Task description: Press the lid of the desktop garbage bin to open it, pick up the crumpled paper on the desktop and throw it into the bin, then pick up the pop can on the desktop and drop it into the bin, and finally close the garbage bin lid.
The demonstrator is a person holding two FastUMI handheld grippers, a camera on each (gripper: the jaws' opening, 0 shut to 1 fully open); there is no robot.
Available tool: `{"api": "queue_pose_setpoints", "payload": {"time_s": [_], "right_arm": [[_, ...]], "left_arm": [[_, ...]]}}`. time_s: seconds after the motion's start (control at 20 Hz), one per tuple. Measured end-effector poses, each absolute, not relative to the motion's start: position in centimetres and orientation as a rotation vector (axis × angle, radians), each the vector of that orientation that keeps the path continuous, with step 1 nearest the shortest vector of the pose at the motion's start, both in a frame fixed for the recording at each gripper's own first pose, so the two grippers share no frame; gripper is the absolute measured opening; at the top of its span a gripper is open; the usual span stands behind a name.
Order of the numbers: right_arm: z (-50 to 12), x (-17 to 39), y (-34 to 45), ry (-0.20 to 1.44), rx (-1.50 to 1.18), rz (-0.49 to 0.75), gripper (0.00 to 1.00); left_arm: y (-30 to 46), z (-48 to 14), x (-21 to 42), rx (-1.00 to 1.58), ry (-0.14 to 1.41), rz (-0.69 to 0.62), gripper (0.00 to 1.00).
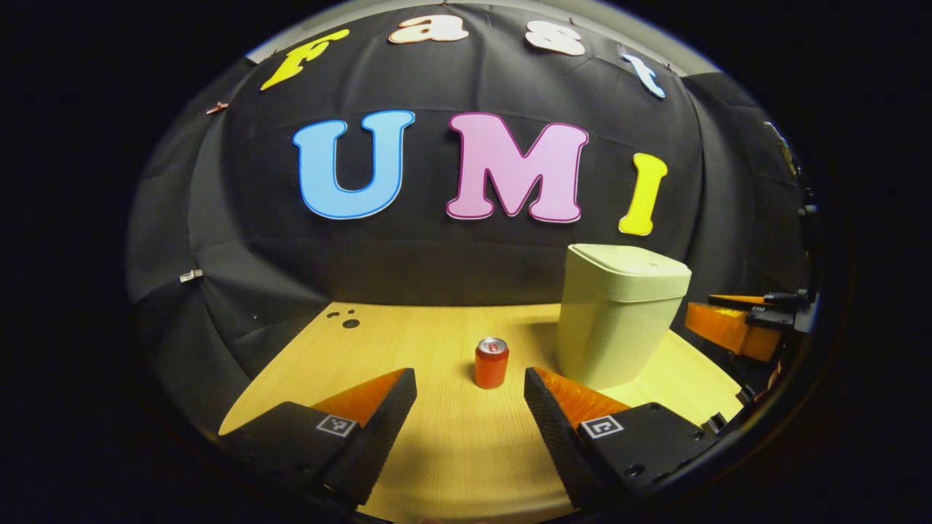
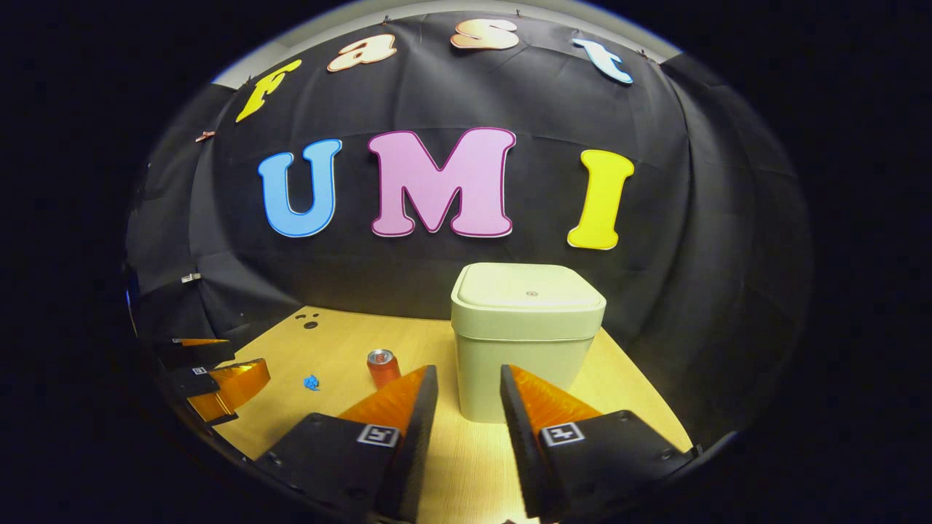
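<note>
A pale green bin (image 1: 619,320) stands on the wooden table (image 1: 378,342) with its lid (image 2: 530,291) down. A red pop can (image 1: 491,362) stands upright left of the bin, a short way ahead of my left gripper (image 1: 470,386), which is open and empty. In the right gripper view the bin (image 2: 524,349) sits straight ahead, close behind my right gripper (image 2: 468,386), open with nothing between its fingers. The can (image 2: 382,366) is to the bin's left, and a small blue crumpled paper (image 2: 312,382) lies further left. The left gripper (image 2: 218,382) shows at the left edge.
The right gripper (image 1: 750,324) hovers at the table's right edge beside the bin. A few small dark holes (image 1: 346,319) mark the table's far left corner. The black cloth wall closes off the back and sides. Bare tabletop (image 2: 342,349) lies between the can and those holes.
</note>
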State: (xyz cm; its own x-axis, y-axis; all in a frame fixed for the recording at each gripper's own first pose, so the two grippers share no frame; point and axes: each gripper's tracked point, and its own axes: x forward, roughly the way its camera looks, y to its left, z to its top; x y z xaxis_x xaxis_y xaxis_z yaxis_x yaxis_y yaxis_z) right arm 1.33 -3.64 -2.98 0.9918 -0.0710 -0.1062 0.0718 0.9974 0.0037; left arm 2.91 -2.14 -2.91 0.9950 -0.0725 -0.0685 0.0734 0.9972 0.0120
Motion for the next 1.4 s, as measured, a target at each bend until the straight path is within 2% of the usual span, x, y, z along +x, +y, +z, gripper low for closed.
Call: {"api": "queue_pose_setpoints", "payload": {"time_s": [0.05, 0.1, 0.15, 0.25, 0.4, 0.45, 0.6, 0.65, 0.7, 0.9, 1.4], "right_arm": [[-3.3, 1.3, -3.4, 0.121, 0.014, -0.064, 0.4], [-3.7, 1.3, -3.2, 0.138, 0.02, -0.058, 0.42], [-3.7, 1.7, -3.7, 0.143, 0.013, -0.072, 0.37], [-3.5, 1.8, -3.6, 0.143, 0.015, -0.068, 0.16], [-3.7, 1.5, -3.4, 0.157, 0.009, -0.062, 0.17], [-3.9, 2.2, -3.0, 0.156, 0.007, -0.037, 0.07], [-3.7, 2.2, -2.6, 0.16, 0.011, -0.026, 0.06], [-4.1, 2.4, -2.5, 0.171, 0.031, -0.013, 0.1], [-4.3, 2.6, -2.6, 0.185, 0.046, -0.011, 0.06], [-3.2, 2.8, -3.1, 0.189, 0.072, 0.005, 0.05], [2.5, 6.9, -6.8, 0.147, 0.096, -0.057, 0.05]], "left_arm": [[-2.1, -2.9, 2.9, 0.015, 0.066, -0.072, 0.96], [-2.1, -2.7, 2.9, 0.016, 0.062, -0.073, 0.96], [-2.2, -2.7, 3.0, 0.017, 0.061, -0.075, 0.96], [-2.3, -3.1, 3.0, 0.021, 0.068, -0.08, 0.96], [-2.2, -2.9, 3.1, 0.026, 0.068, -0.076, 0.96], [-2.1, -3.0, 3.1, 0.028, 0.065, -0.074, 0.96], [-2.2, -3.2, 3.4, 0.024, 0.071, -0.076, 0.96], [-2.2, -3.4, 3.5, 0.023, 0.074, -0.075, 0.96], [-2.2, -3.3, 3.6, 0.023, 0.075, -0.072, 0.96], [-1.9, -3.3, 3.8, 0.02, 0.077, -0.061, 0.96], [-1.4, -3.1, 4.4, 0.03, 0.074, -0.031, 0.96]]}}
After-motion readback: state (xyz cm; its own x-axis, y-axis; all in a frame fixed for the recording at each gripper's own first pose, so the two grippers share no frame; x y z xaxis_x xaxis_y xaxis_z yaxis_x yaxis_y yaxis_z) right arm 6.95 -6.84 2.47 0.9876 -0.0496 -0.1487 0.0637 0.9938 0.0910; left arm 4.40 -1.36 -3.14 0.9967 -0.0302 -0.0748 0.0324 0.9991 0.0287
